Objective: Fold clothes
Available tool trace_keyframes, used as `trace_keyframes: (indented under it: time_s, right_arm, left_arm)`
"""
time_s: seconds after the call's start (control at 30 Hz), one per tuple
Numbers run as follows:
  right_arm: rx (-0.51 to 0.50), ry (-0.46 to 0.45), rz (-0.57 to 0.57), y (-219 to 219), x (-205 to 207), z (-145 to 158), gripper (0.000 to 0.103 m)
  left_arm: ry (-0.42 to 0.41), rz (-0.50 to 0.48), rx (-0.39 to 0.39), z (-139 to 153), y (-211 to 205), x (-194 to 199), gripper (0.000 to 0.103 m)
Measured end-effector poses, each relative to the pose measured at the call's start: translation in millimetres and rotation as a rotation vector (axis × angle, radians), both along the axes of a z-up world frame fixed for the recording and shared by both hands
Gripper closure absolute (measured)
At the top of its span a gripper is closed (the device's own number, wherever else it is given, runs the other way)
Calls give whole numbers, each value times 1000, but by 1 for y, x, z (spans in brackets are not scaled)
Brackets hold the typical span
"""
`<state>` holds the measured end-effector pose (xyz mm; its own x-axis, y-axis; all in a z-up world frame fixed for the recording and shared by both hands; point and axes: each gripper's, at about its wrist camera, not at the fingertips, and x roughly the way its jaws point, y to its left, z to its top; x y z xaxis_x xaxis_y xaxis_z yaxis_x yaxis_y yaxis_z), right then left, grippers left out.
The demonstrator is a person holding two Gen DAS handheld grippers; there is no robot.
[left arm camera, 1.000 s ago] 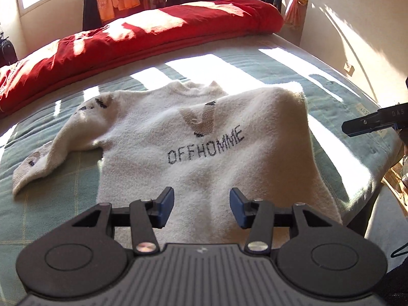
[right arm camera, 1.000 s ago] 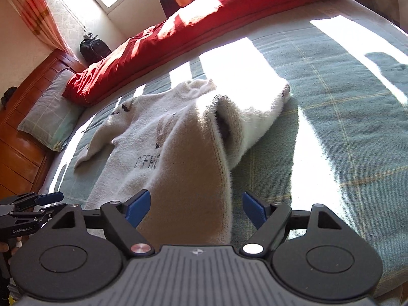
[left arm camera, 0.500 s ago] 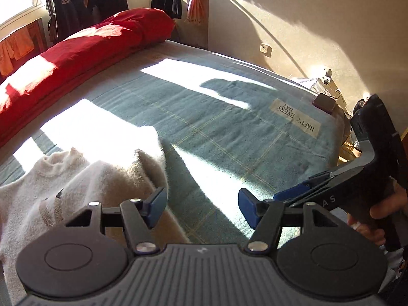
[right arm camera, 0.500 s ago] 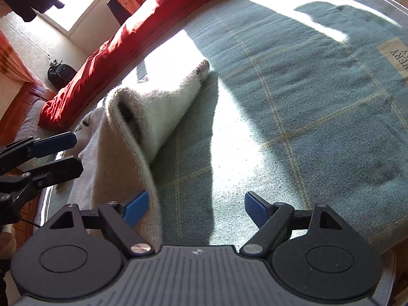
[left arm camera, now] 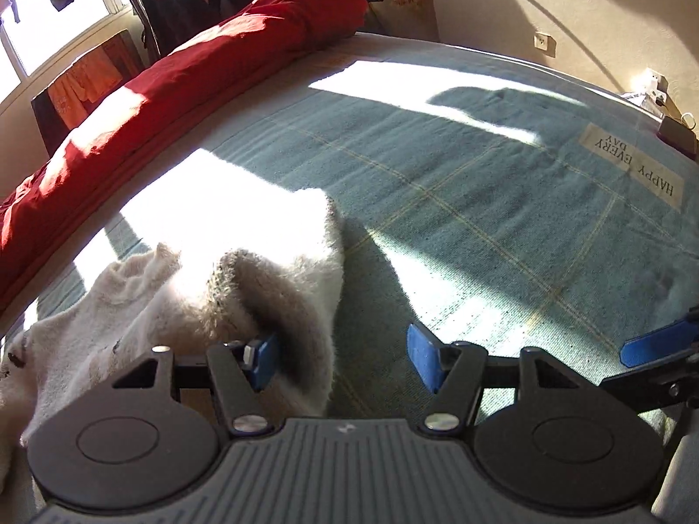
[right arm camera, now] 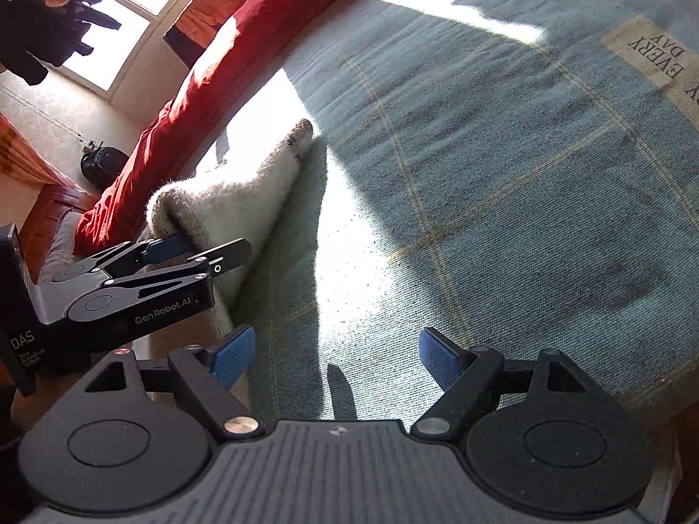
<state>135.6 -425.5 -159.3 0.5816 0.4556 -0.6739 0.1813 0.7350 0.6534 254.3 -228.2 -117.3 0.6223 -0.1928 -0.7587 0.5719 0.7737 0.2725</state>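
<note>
"HAPPY EVERY DAY" reads a label (left arm camera: 631, 165) on the teal blanket (left arm camera: 480, 218); "GenRobot.AI" and "DAS" mark the left hand-held gripper (right arm camera: 209, 248). One cream sweater (left arm camera: 131, 305) lies at eight o'clock, its folded edge between that gripper's just-widened jaws. The right hand-held gripper (right arm camera: 336, 356) gapes wide, empty. One red duvet (left arm camera: 174, 87) lies behind.

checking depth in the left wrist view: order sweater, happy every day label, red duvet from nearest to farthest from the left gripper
1. sweater: at the left gripper, folded edge by its left finger.
2. HAPPY EVERY DAY label: mid-bed, far right.
3. red duvet: along the bed's far edge, upper left.
</note>
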Motion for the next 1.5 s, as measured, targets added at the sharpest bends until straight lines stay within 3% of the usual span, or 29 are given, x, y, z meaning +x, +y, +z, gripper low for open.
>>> trace_keyframes:
  time_s: [0.23,0.33,0.37,0.4,0.43,0.47,0.53,0.77,1.07,1.3,1.5]
  right_arm:
    - [23,15,3,-2,1,-11,18]
    - [32,20,-7,-7,0,-14,18]
    - [35,22,-12,-9,0,-15,18]
    - [39,23,-16,-11,-1,-16,17]
    - [41,21,-17,-12,-1,-16,17]
    - [43,20,-18,-13,-1,-17,17]
    - [46,18,-22,-14,-2,-18,17]
    - [45,11,-17,-12,-1,-15,17]
    - [7,22,26,11,8,-9,17]
    - [-44,37,97,45,23,-2,17]
    - [-95,51,171,81,41,2,17]
  left_arm:
    - [-55,-3,48,-28,-25,10,30]
    - [-77,-49,148,-42,-29,3,29]
    - [-95,-68,200,-46,-31,0,38]
    - [-108,-75,232,-48,-31,-2,59]
    - [-113,-61,240,-44,-29,1,70]
    - [-115,-40,241,-39,-26,4,89]
    - [-83,1,181,-23,-16,14,92]
    - [-148,59,80,33,19,21,93]
    - [-222,306,-45,89,122,47,91]
    - [-144,583,-166,78,235,58,90]
    - [44,783,-404,42,334,59,84]
